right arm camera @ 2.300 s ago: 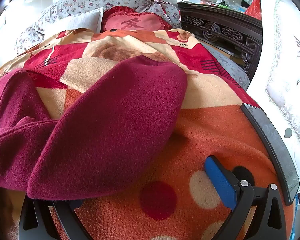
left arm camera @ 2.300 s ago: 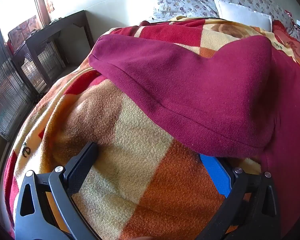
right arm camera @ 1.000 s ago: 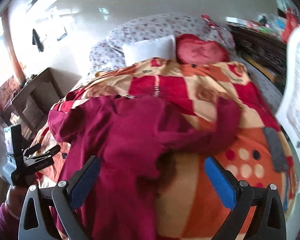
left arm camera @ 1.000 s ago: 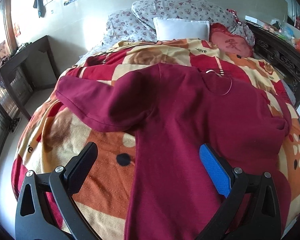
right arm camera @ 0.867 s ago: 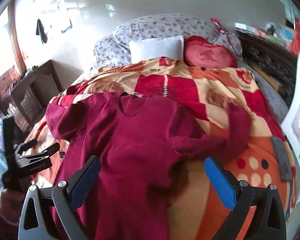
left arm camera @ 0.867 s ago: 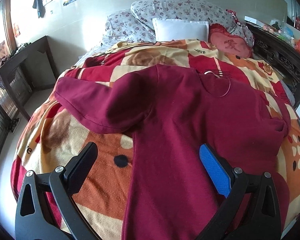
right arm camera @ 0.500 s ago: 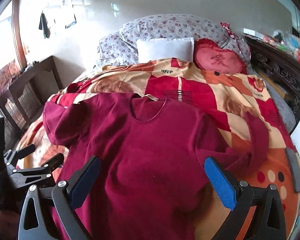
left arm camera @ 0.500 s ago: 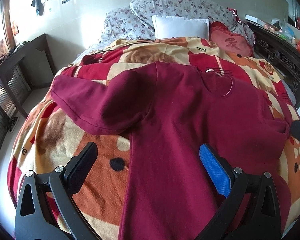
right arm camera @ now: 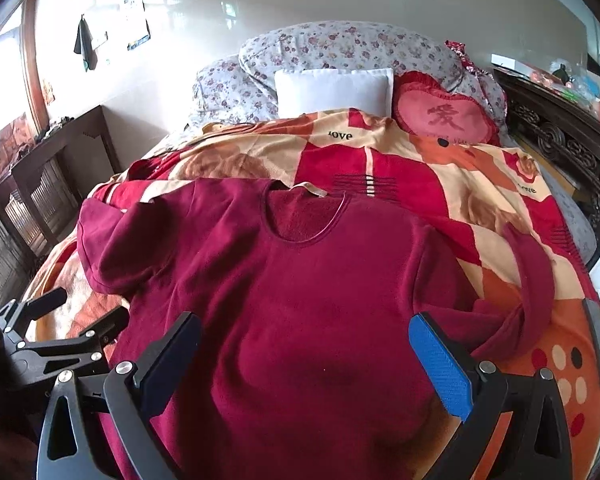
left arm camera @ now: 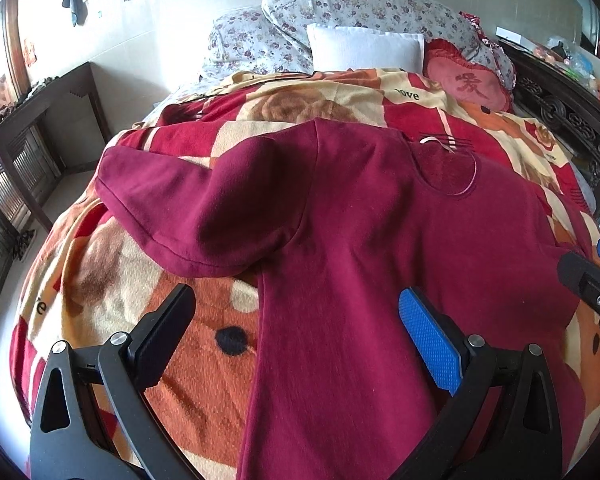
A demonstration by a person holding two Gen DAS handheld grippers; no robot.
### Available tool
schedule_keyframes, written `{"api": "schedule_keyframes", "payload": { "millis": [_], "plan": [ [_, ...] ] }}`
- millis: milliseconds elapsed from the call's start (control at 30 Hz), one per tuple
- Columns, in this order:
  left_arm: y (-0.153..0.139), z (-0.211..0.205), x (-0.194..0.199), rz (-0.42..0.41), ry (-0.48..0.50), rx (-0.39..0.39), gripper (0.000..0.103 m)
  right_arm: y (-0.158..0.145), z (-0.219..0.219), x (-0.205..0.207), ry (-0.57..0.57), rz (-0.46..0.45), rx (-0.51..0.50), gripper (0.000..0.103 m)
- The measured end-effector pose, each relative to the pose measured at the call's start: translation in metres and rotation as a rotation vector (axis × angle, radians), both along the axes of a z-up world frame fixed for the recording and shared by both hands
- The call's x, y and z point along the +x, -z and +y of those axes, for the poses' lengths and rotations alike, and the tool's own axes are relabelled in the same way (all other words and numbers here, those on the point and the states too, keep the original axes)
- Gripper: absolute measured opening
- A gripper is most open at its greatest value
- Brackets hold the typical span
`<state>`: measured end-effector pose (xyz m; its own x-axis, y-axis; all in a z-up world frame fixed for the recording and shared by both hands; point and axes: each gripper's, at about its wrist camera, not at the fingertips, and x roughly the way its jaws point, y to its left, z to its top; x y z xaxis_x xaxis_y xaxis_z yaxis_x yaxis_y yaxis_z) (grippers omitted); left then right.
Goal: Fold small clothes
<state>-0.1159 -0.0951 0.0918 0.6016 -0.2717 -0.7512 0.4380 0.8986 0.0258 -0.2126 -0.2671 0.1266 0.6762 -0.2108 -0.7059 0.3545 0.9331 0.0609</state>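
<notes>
A maroon sweater (right arm camera: 300, 300) is being displayed face up on a patterned blanket (right arm camera: 480, 216), neckline toward twelve o'clock, its long axis running six to twelve. The left gripper (left arm camera: 296, 336) and right gripper (right arm camera: 304, 356) are both being held with jaws spread, nothing between them. The bunched left sleeve (left arm camera: 188, 200), at ten o'clock, is judged nearer the left gripper.

My left gripper (left arm camera: 296, 328): black angular frame with triangular cut-outs, silver screw heads at the pivots, one black finger pad, one blue textured pad (left arm camera: 428, 344). My right gripper (right arm camera: 304, 356): same black frame, same silver screws, dark navy pad left, ribbed blue pad right.
</notes>
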Motion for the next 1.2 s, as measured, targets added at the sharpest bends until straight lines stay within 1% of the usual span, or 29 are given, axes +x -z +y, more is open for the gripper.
{"api": "schedule_keyframes", "payload": {
  "millis": [600, 1200],
  "plan": [
    [-0.001, -0.007, 0.010, 0.003, -0.007, 0.004, 0.102, 0.012, -0.007, 0.007, 0.036, 0.032, 0.019, 0.103],
    [0.016, -0.010, 0.026, 0.022, -0.023, 0.014, 0.102, 0.029, -0.011, 0.023, 0.045, 0.062, 0.049, 0.103]
  ]
}}
